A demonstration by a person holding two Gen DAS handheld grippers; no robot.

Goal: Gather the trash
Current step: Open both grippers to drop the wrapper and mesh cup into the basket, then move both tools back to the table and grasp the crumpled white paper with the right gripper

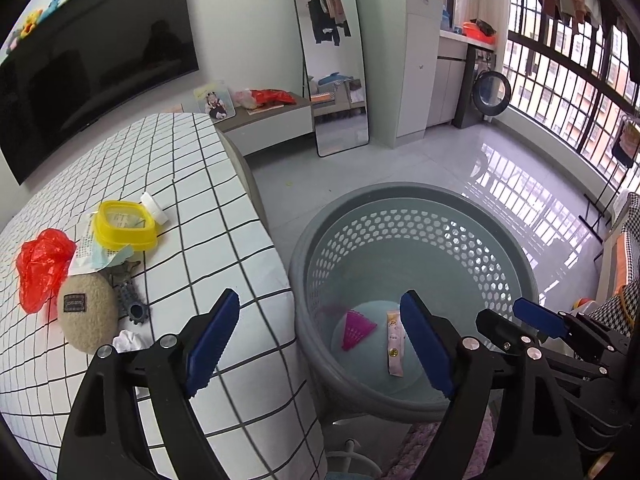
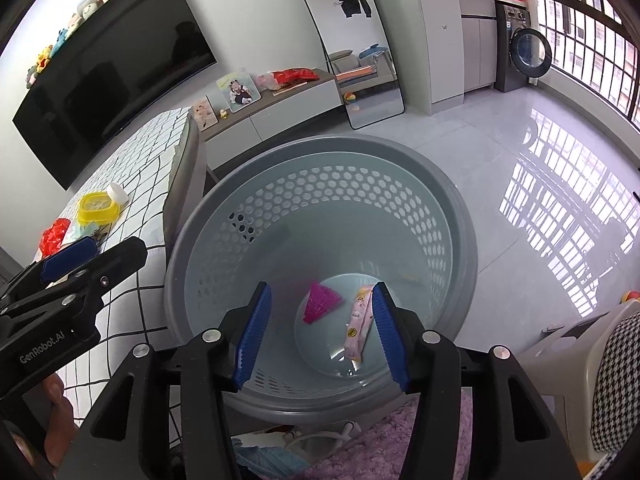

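A grey perforated basket [image 1: 416,200] stands on the floor beside the checked table [image 1: 224,216]; it also shows in the right wrist view [image 2: 320,152]. Inside lie a pink wrapper [image 1: 357,329] [image 2: 320,302] and a pale sachet [image 1: 394,342] [image 2: 357,322]. On the table lie a red plastic bag [image 1: 40,268], a paper wrapper [image 1: 90,252], a crumpled tissue [image 1: 128,340], a yellow box [image 1: 122,226] and a beige pouch [image 1: 86,314]. My left gripper [image 1: 320,344] is open and empty, between table edge and basket. My right gripper [image 2: 318,336] is open and empty over the basket.
A grey toothed comb-like item [image 1: 132,304] lies beside the pouch. A white cap [image 1: 154,208] sits behind the yellow box. A TV [image 1: 88,64], a low cabinet [image 1: 268,124] and a mirror [image 1: 336,60] stand at the back. A pink rug [image 2: 380,440] lies under the basket.
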